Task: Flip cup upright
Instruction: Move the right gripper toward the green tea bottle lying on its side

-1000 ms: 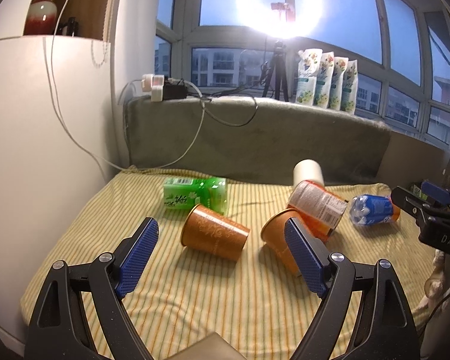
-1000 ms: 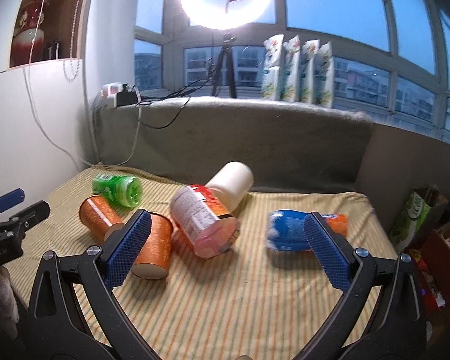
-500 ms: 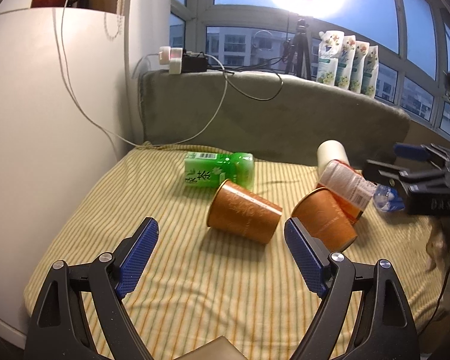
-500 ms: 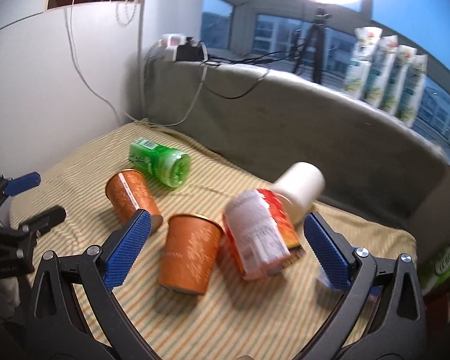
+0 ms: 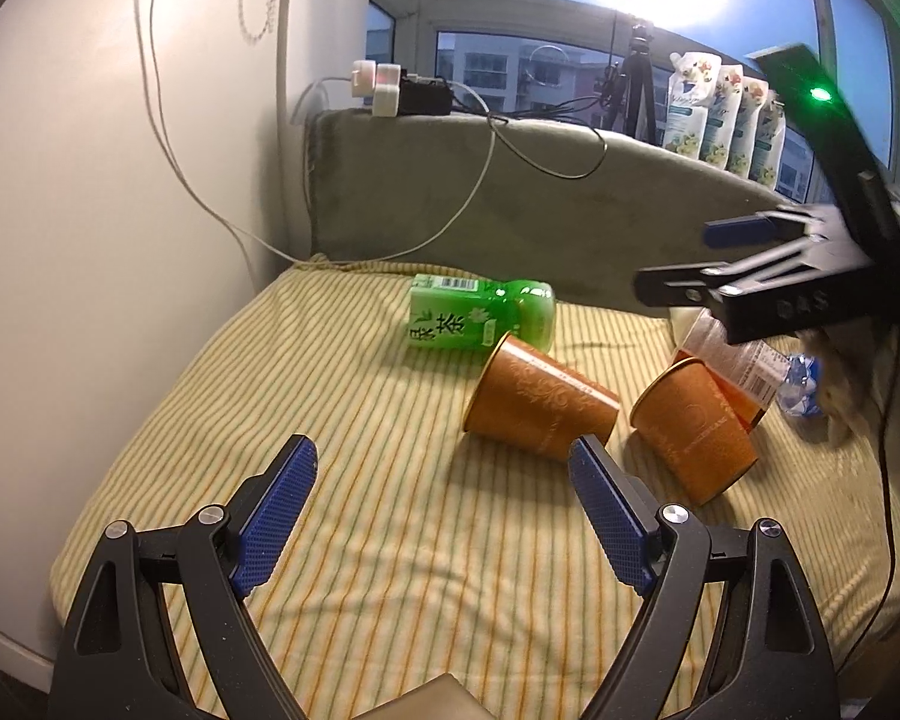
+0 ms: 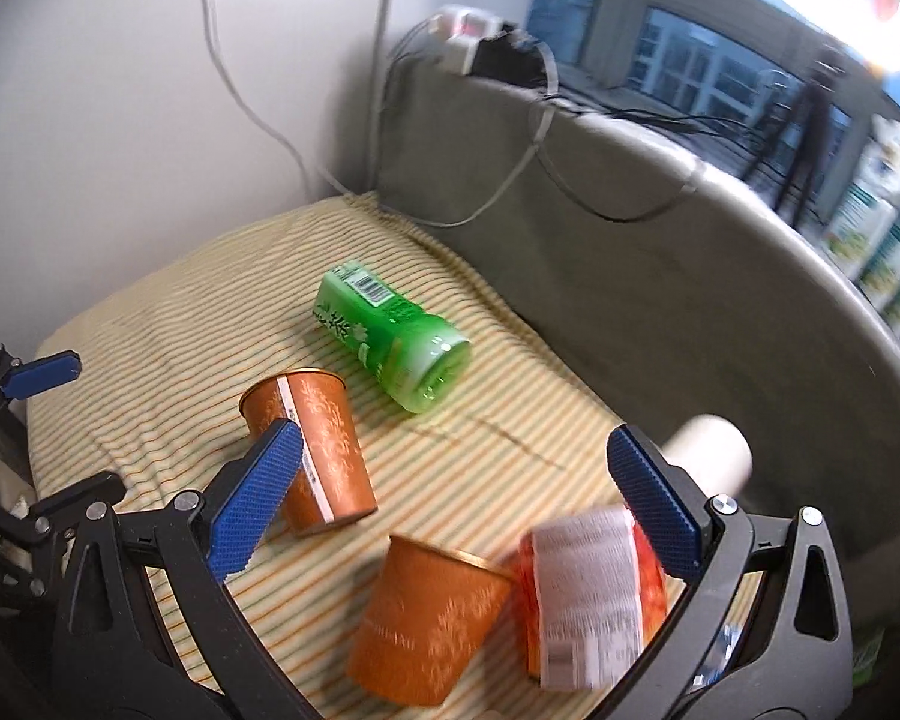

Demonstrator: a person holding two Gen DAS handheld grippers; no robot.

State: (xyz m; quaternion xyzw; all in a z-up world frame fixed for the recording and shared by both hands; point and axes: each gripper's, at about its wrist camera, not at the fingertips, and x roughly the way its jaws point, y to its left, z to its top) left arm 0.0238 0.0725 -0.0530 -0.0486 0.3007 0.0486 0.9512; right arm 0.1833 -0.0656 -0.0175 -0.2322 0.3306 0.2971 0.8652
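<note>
On the striped cloth (image 5: 390, 480), two orange cups (image 5: 540, 414) (image 6: 312, 444) lie tipped beside a green bottle (image 5: 480, 318); the left gripper (image 5: 444, 510) and right gripper (image 6: 450, 498) hover, both spread wide and empty.

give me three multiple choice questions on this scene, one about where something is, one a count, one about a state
1. Where does the green bottle lie relative to the two orange cups?
A. nearer the padded back edge of the cloth
B. between the cups and the left tool
C. inside one cup

2. How many orange paper cups are on the striped cloth?
A. one
B. two
C. four

3. What state is the orange cup by the right tool in?
A. upright
B. lying on its side
C. gripped by the tool

Answers:
1. A, the left wrist view shows the bottle behind the cups, close to the grey padding.
2. B, this cup and the second orange cup are the only two.
3. B, it lies on its side on the cloth, and the right tool is open and empty, as is the left tool.
</note>
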